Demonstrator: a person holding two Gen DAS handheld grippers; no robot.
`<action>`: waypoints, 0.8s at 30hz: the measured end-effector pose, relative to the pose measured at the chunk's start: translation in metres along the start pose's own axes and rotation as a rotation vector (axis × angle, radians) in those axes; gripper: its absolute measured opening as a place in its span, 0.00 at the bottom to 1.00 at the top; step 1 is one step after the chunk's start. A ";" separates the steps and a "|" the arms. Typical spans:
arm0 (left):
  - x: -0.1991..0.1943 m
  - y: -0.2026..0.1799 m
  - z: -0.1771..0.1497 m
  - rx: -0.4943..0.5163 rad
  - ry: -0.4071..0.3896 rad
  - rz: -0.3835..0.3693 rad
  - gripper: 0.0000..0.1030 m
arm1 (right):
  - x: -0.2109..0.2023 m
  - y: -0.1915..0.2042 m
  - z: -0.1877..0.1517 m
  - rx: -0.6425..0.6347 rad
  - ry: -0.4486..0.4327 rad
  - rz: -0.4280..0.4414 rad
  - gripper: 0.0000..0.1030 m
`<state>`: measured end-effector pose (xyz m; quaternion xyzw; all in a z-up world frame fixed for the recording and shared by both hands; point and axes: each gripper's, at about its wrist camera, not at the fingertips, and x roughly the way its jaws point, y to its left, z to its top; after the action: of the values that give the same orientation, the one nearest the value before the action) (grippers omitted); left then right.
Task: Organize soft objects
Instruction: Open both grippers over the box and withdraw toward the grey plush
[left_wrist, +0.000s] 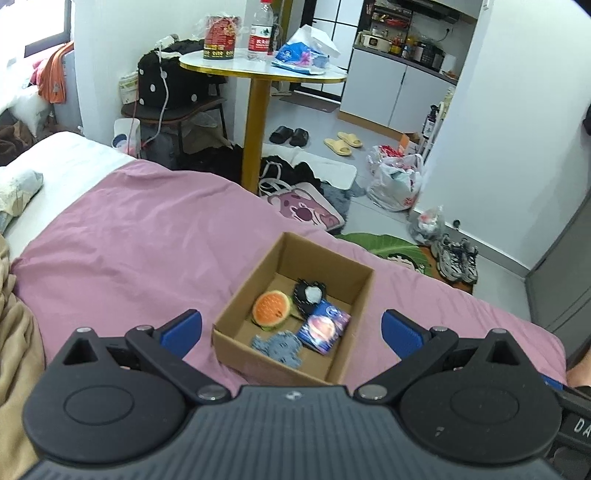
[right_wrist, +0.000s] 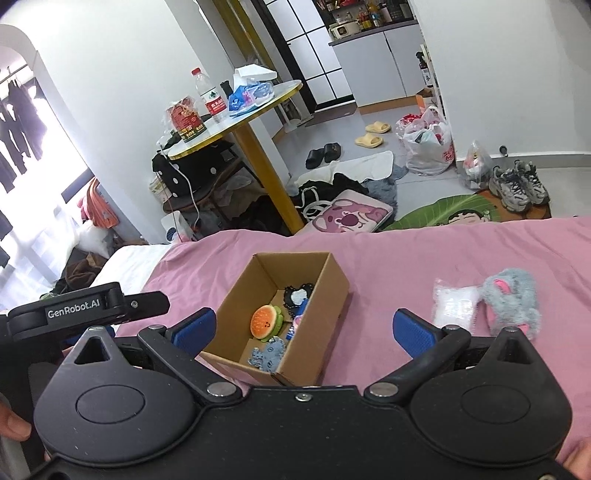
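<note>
An open cardboard box (left_wrist: 255, 284) (right_wrist: 325, 295) sits on the pink bedspread (left_wrist: 129, 236). Inside lie a burger-shaped soft toy (left_wrist: 271, 308) (right_wrist: 265, 321), a black heart-shaped piece (left_wrist: 308, 291) (right_wrist: 297, 295), a blue packet (left_wrist: 324, 326) and a grey-blue knitted piece (left_wrist: 280, 347) (right_wrist: 267, 356). A grey and pink plush toy (right_wrist: 511, 301) and a clear plastic bag (right_wrist: 454, 304) rest on the bedspread to the right of the box. My left gripper (left_wrist: 291, 332) hovers open above the box's near side. My right gripper (right_wrist: 304, 330) is open over the box's near right corner, nothing between its fingers.
Beyond the bed stand a round table with a gold leg (left_wrist: 255, 122) (right_wrist: 271, 162), a chair with a black bag (left_wrist: 173, 85), clothes, slippers, plastic bags and sneakers (right_wrist: 517, 184) on the floor. A beige blanket (left_wrist: 14, 332) lies at the left. The left gripper's body (right_wrist: 74, 310) shows at left.
</note>
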<state>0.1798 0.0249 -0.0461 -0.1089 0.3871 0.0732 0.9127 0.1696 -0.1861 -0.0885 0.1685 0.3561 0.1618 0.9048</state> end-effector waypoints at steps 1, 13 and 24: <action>-0.003 -0.003 -0.002 0.005 -0.004 -0.002 1.00 | -0.003 -0.001 0.000 -0.002 -0.003 -0.004 1.00; -0.027 -0.022 -0.007 0.053 -0.019 -0.010 1.00 | -0.044 -0.033 0.000 0.031 -0.046 -0.034 1.00; -0.032 -0.044 -0.019 0.098 -0.016 0.006 1.00 | -0.059 -0.045 -0.001 0.030 -0.058 -0.046 1.00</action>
<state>0.1541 -0.0243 -0.0292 -0.0625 0.3831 0.0576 0.9198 0.1358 -0.2505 -0.0737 0.1783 0.3361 0.1307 0.9155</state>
